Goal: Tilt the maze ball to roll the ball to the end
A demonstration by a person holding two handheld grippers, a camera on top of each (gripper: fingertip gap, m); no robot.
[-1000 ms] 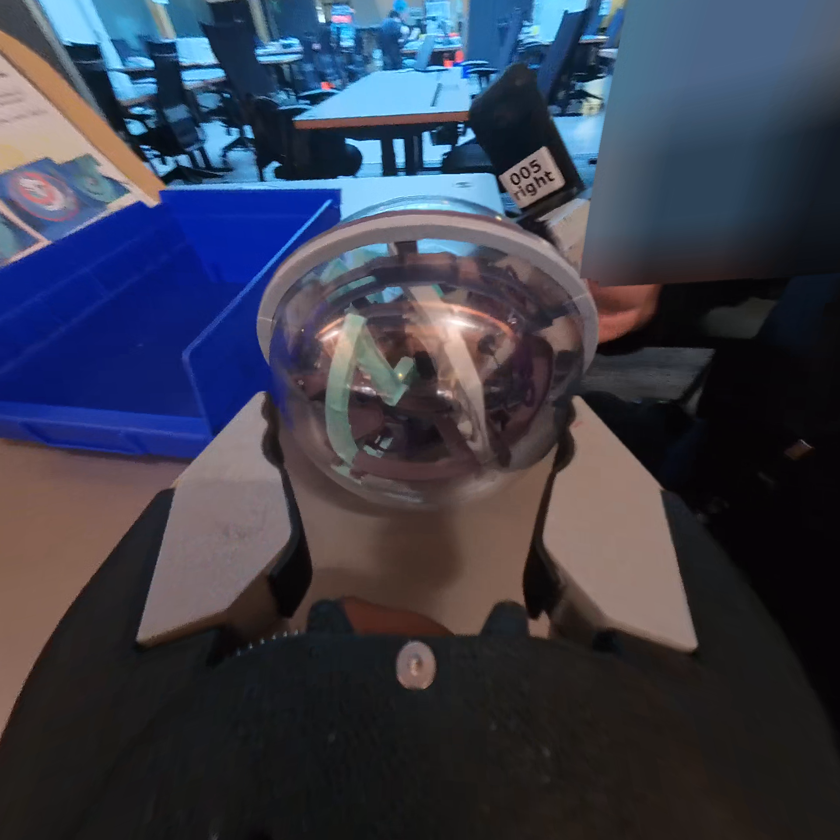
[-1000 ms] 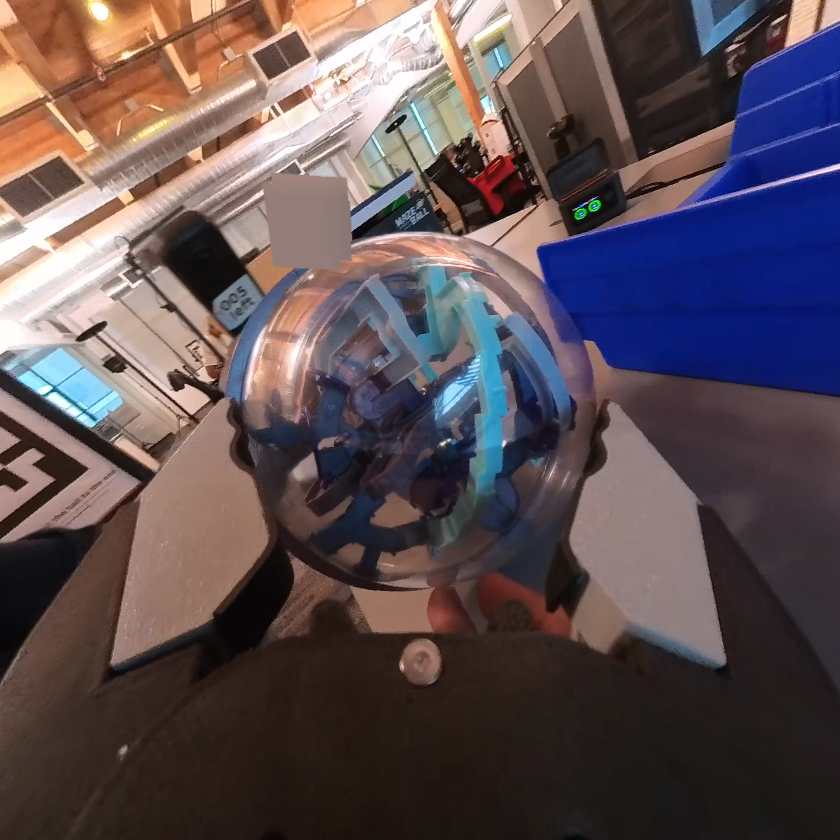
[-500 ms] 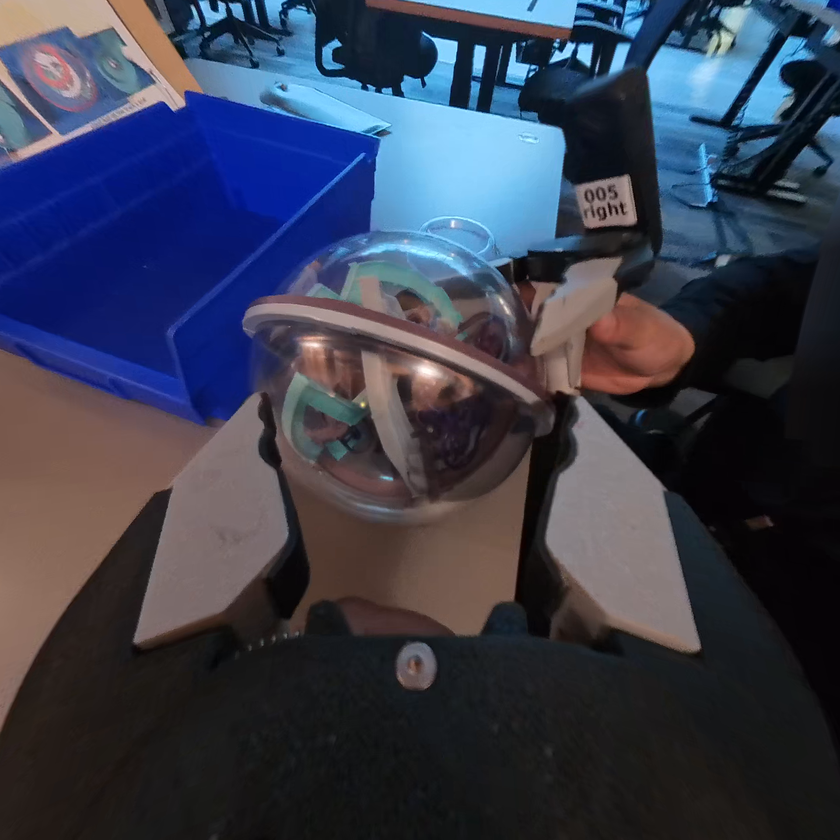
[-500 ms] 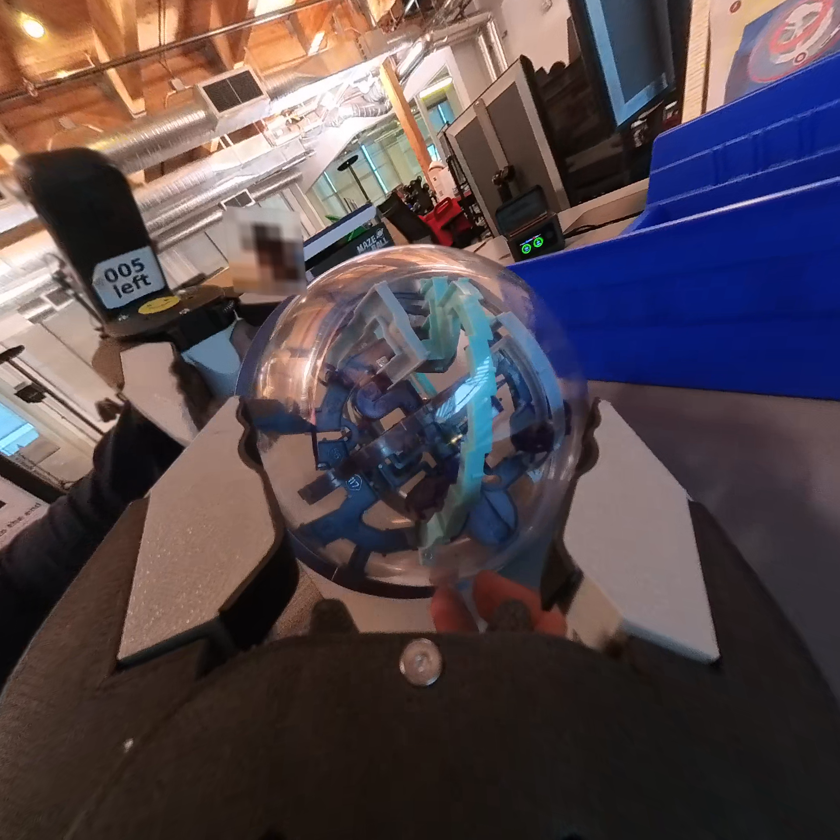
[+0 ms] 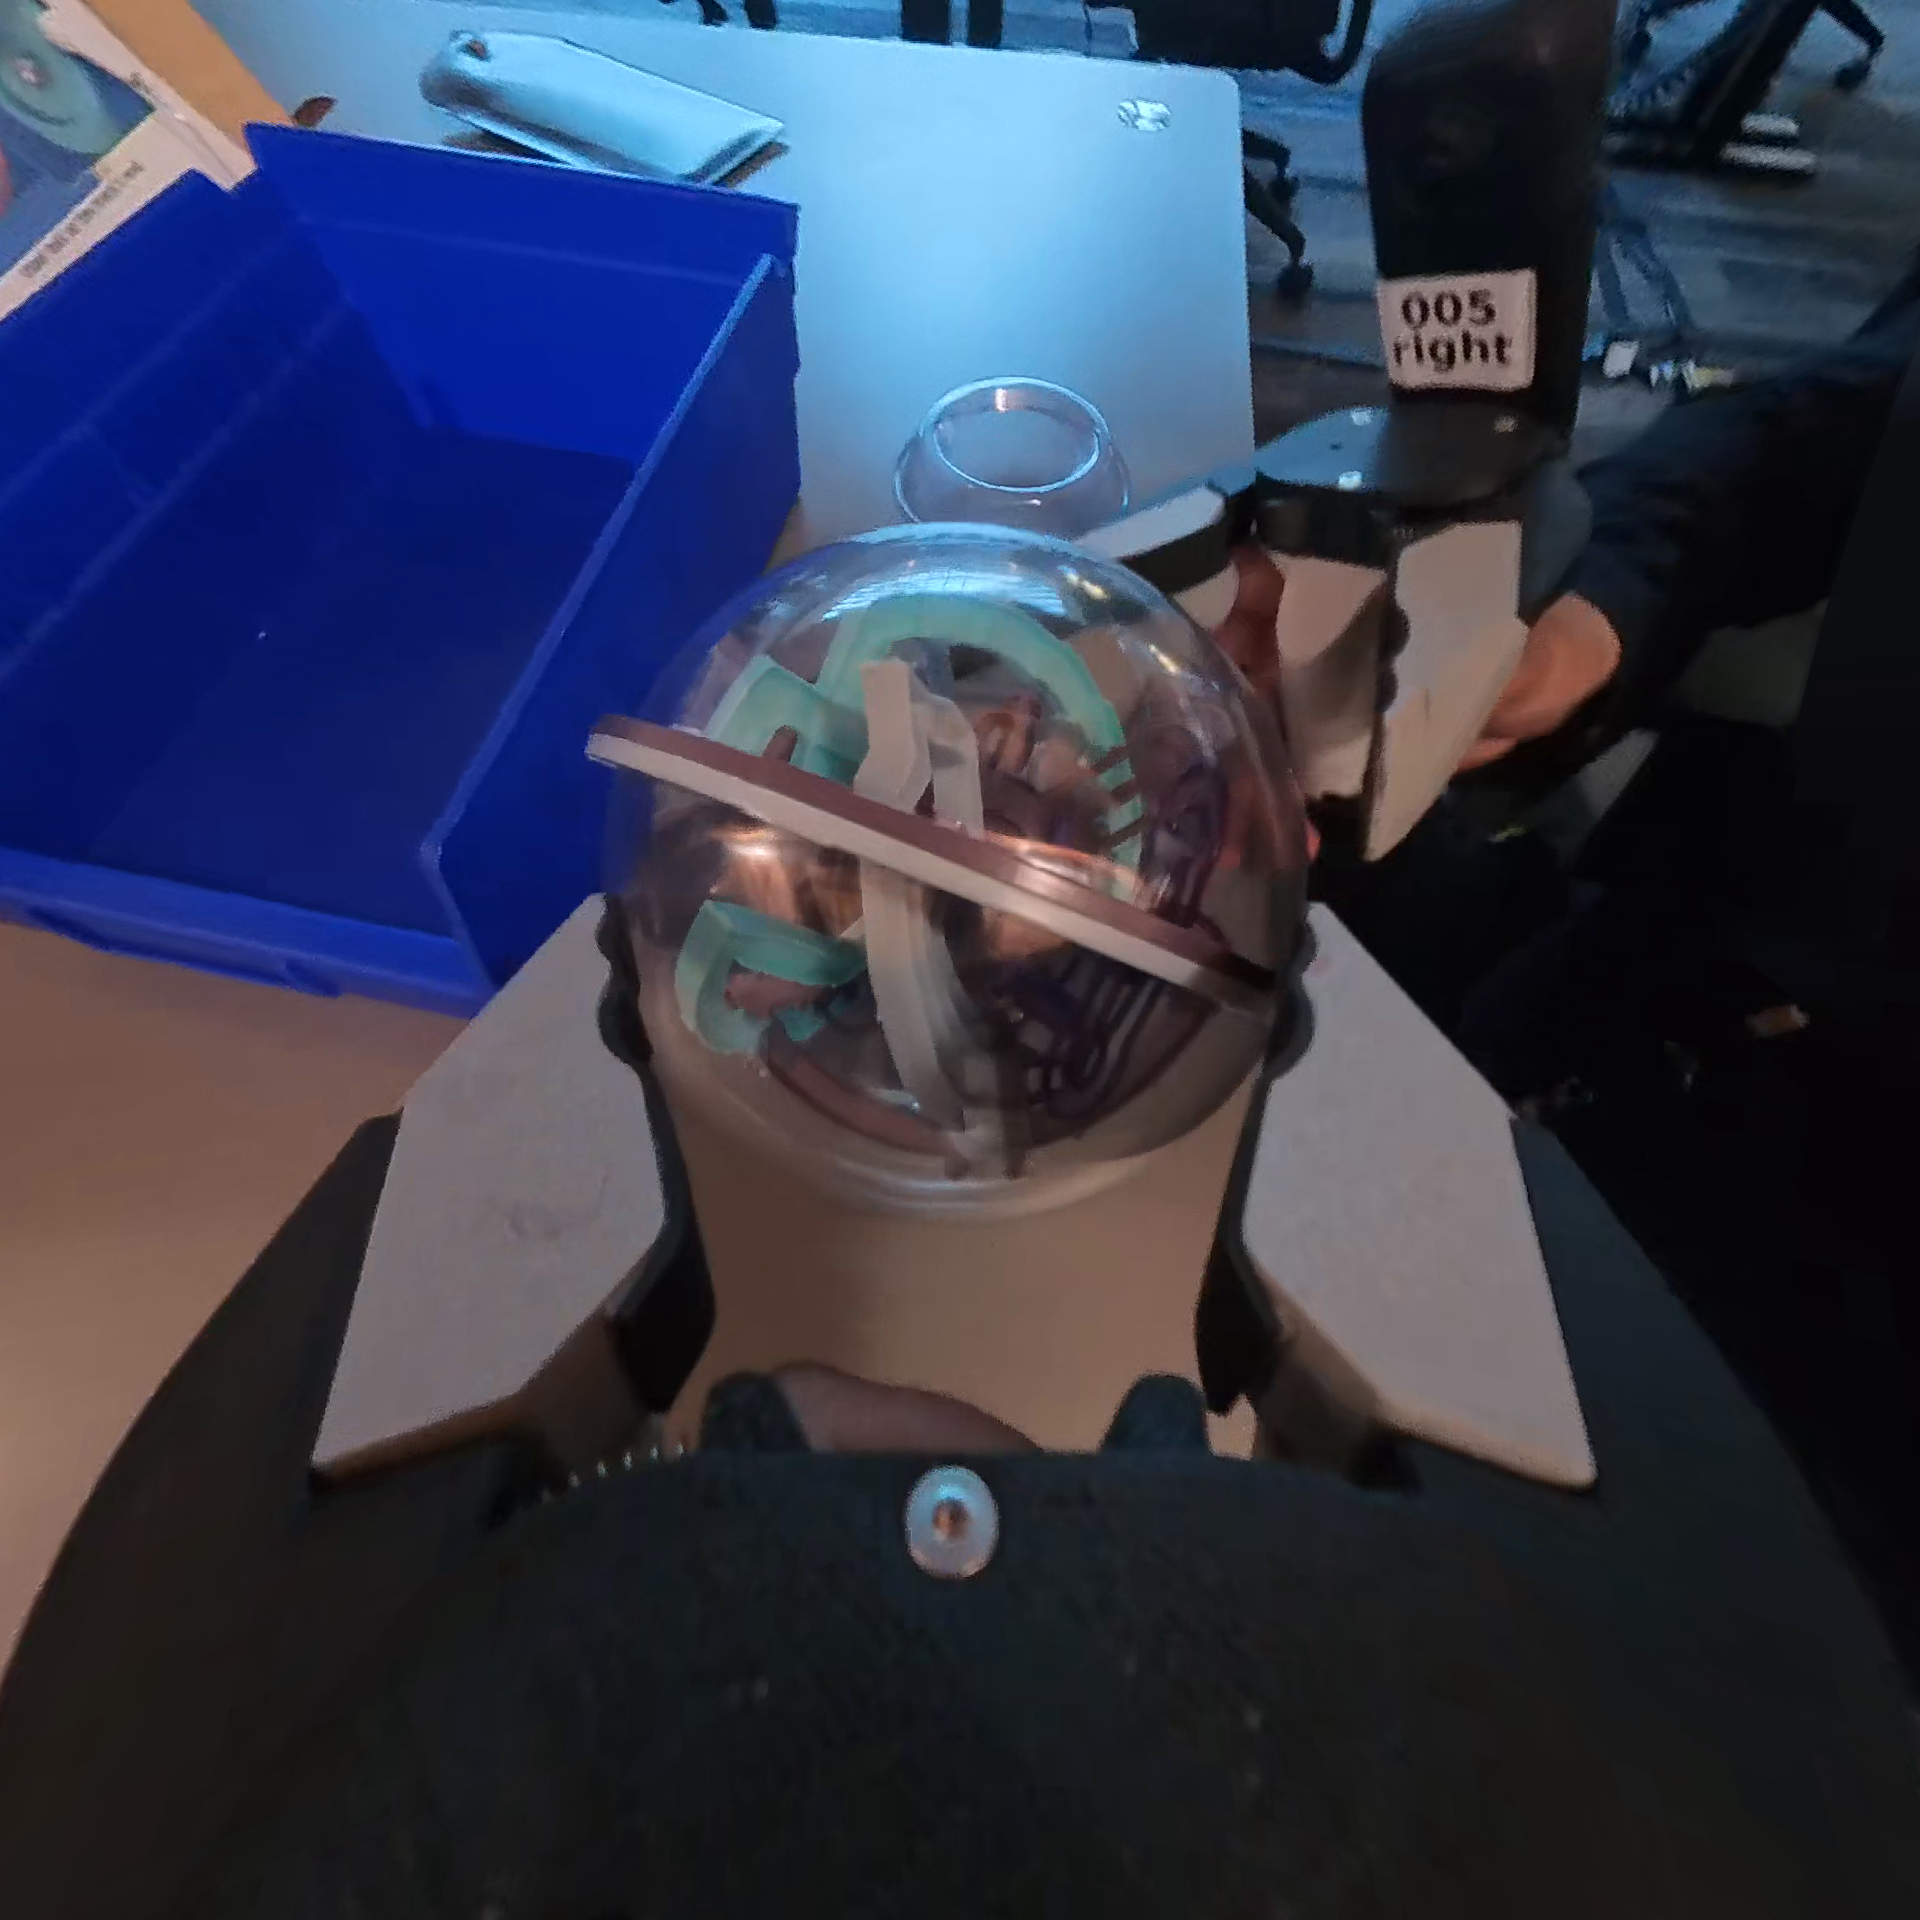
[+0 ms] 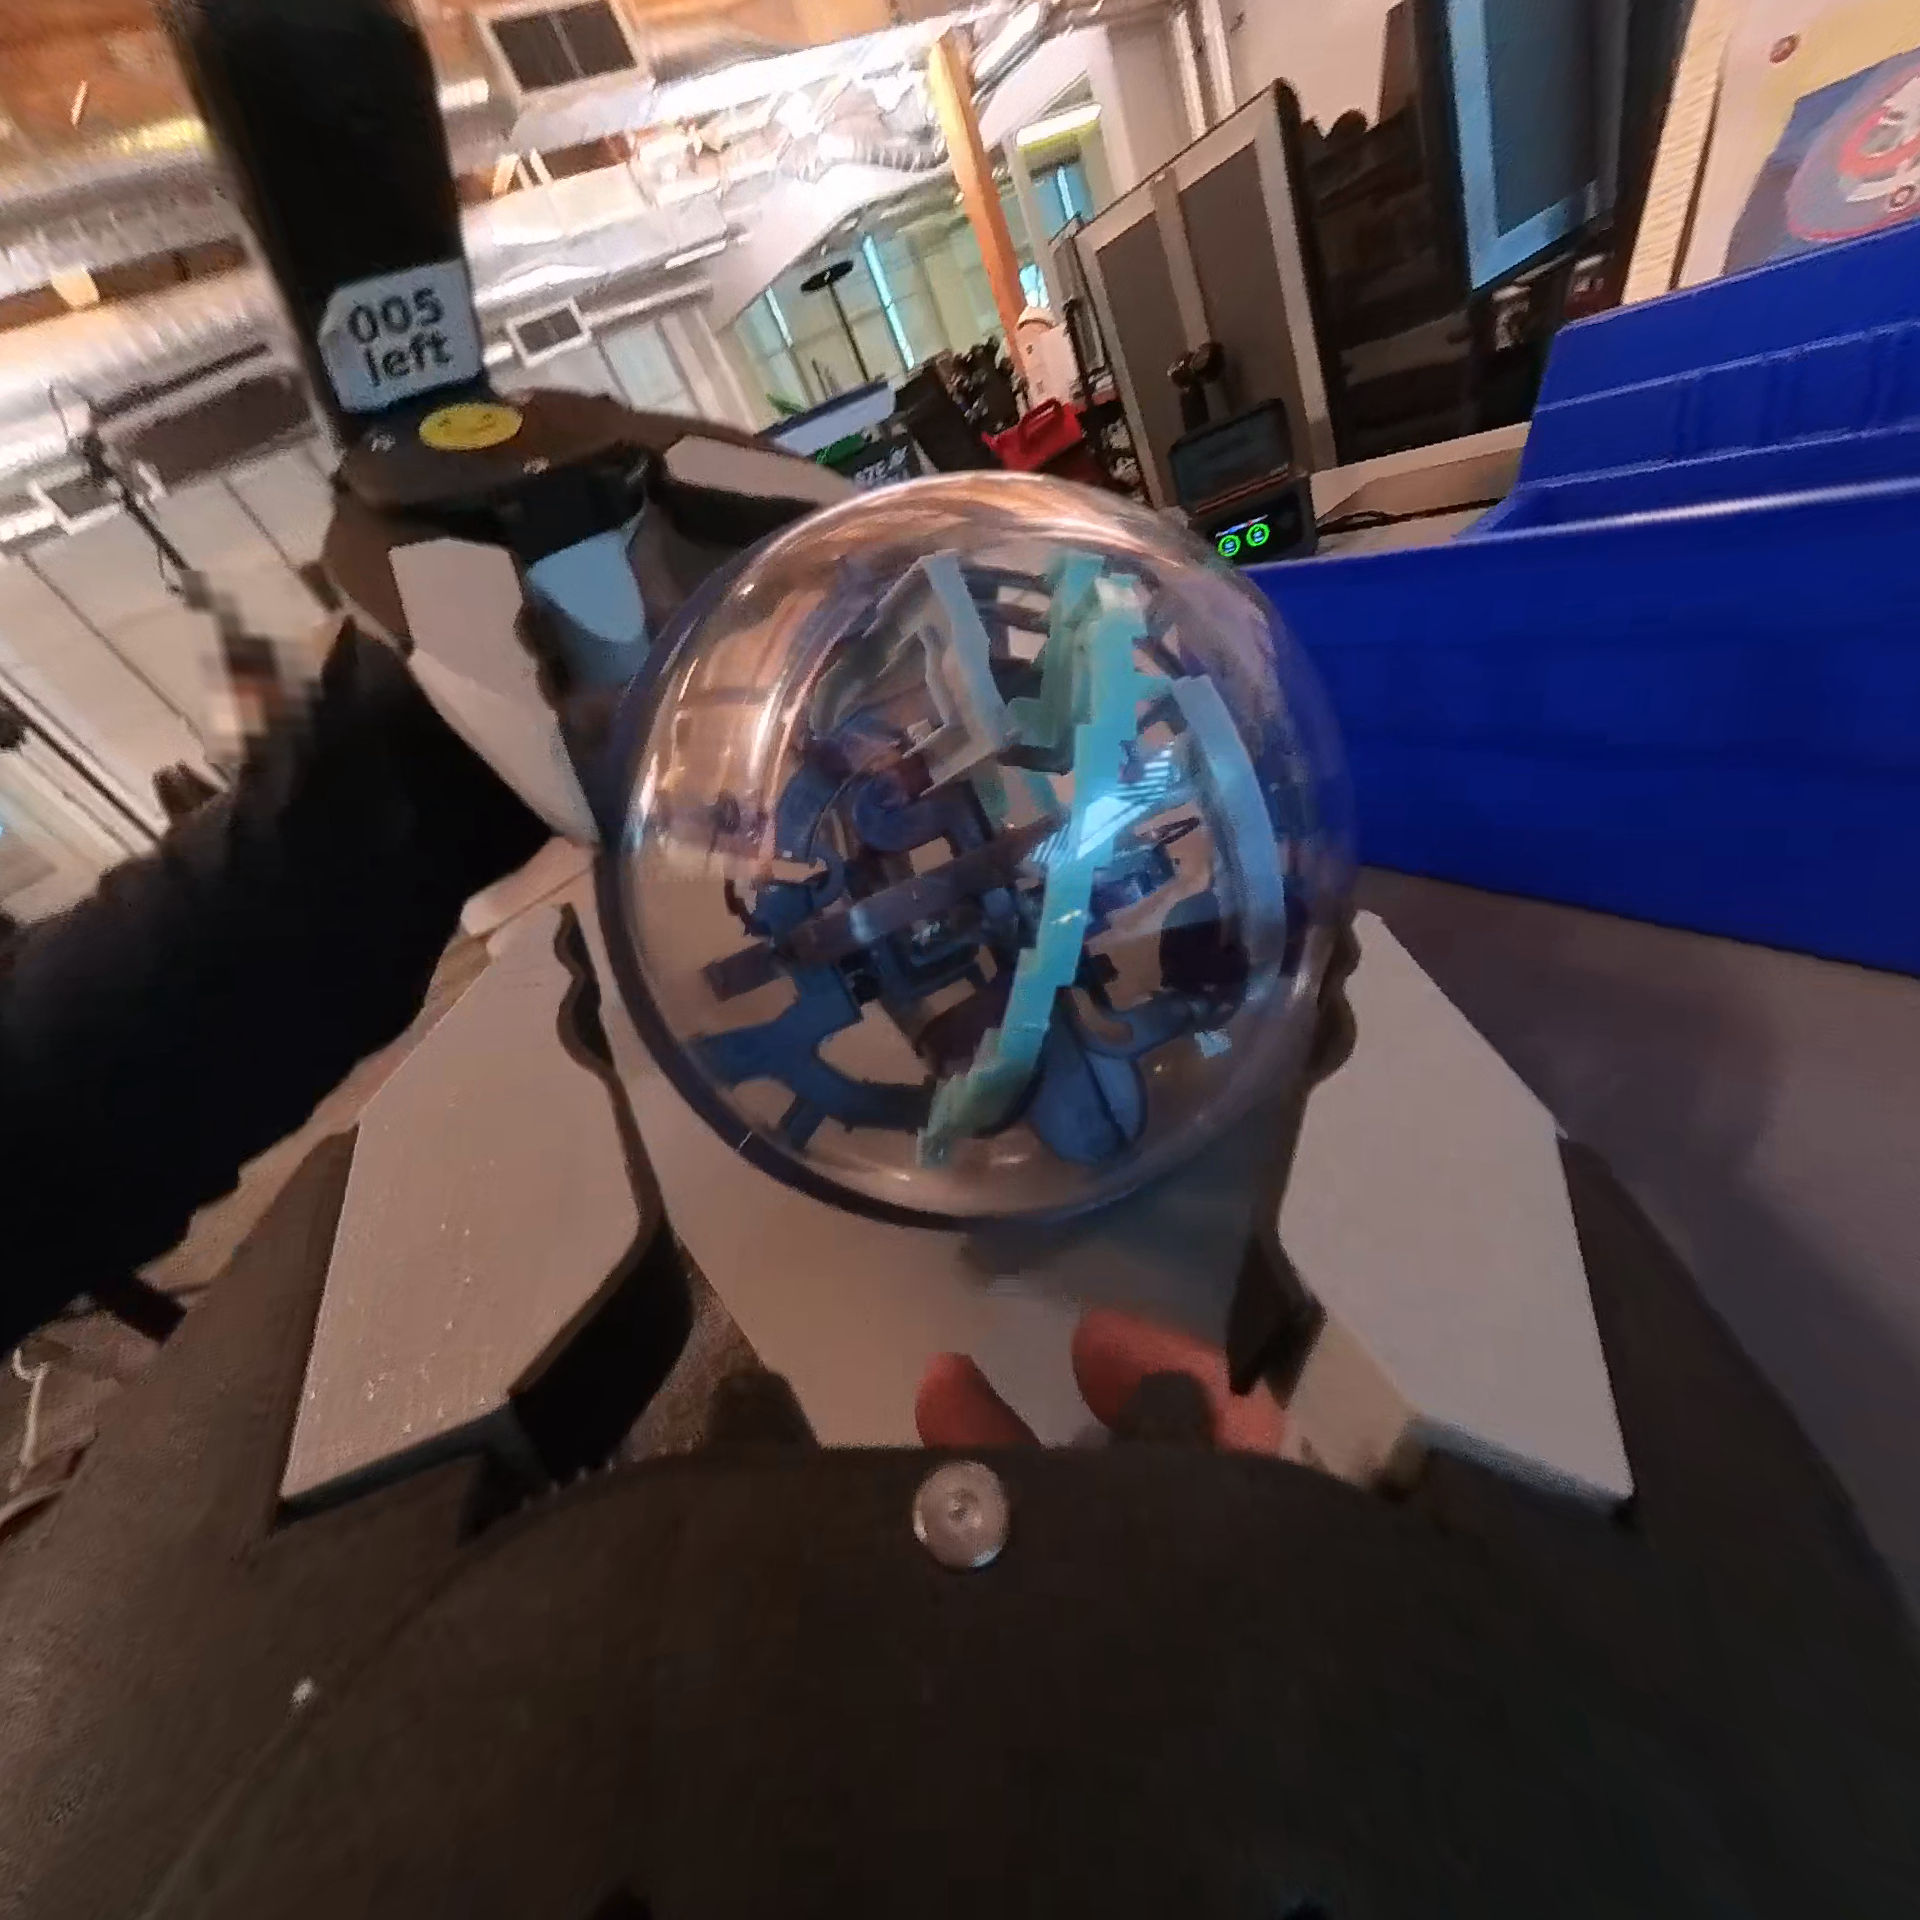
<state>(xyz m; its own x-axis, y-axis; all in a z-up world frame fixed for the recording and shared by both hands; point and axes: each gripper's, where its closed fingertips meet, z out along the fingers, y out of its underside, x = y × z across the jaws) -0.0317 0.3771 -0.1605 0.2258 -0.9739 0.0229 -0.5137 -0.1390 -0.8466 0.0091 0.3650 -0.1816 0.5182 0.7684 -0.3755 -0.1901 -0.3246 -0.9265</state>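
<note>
Left wrist view, left to right: blue bin (image 5: 312, 582) fills the upper left; maze ball (image 5: 951, 883) sits at centre, clamped between the left gripper (image 5: 951, 997) pads, equator band tilted down to the right; clear stand (image 5: 1013, 457) just above it; right gripper (image 5: 1340, 665) at upper right against the sphere's far side.

Right wrist view: left gripper (image 6: 582, 675) upper left, maze ball (image 6: 982, 842) centre, gripped by both tools.

Judged mid-tilt. Inner ball not discernible. Next move calls for slow, coordinated rotation.
</note>
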